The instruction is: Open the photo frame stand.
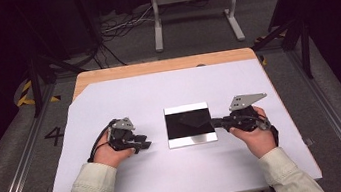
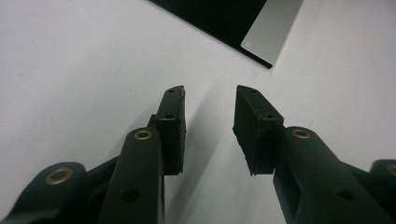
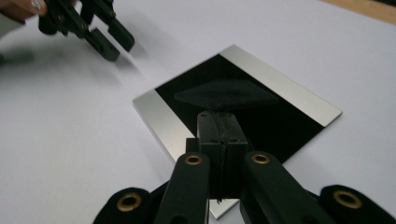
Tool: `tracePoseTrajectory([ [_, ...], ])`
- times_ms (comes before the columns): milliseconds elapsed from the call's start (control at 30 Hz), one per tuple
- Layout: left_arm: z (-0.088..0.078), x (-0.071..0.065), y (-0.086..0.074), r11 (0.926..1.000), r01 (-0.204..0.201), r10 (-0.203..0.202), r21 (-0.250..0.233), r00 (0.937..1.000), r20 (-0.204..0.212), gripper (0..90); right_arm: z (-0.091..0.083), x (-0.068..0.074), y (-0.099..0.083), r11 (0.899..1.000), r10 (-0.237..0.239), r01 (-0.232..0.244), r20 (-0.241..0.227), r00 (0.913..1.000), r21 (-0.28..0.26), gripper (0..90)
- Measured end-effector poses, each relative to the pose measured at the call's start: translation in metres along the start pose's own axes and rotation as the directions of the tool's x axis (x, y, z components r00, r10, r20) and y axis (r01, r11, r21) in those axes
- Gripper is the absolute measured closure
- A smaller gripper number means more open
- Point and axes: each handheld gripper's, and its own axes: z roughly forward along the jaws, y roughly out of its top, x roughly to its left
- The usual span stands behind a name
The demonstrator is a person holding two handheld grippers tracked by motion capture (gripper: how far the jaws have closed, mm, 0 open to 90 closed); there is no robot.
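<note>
The jaws of the right gripper (image 3: 219,128) are pressed tight together, with nothing big between them. Their tips sit at the right side of the black plate (image 1: 188,123), on or just over it; I cannot tell if they touch it. A flat dark piece (image 3: 226,93) lies on the plate just past the tips. It is thin and dark on dark, so I cannot tell what it is, or if the tips pinch its edge.

The jaws of the left gripper (image 2: 210,109) are spread wide and hold nothing. They rest low over the white sheet (image 1: 109,104), to the left of the plate and near it, but apart from it. I think this hand is waiting its turn, open and ready to help.

The plate is square, black in the middle, with shiny silver strips (image 3: 161,119) on its near and far sides. It lies flat in the middle of the white sheet on the bench (image 1: 119,72), right between the two hands. That spot looks handy, since each hand can reach it from its own side.
</note>
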Motion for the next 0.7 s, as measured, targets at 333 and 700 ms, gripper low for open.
tracePoseTrajectory([
  [333, 0.0007, -0.0002, 0.0003, 1.0, 0.001, -0.001, 0.0, 1.0, 0.004, 64.5, 0.0003, 0.0024, -0.0015, 0.998, 0.005, -0.005, 0.0, 1.0, -0.07, 90.0],
  [700, 0.0023, 0.0, 0.0029, 1.0, -0.003, 0.003, 0.001, 0.9999, 0.01, 64.4, -0.0006, 0.0031, -0.0025, 1.0, -0.025, 0.025, 0.013, 0.9996, 0.014, 89.8],
])
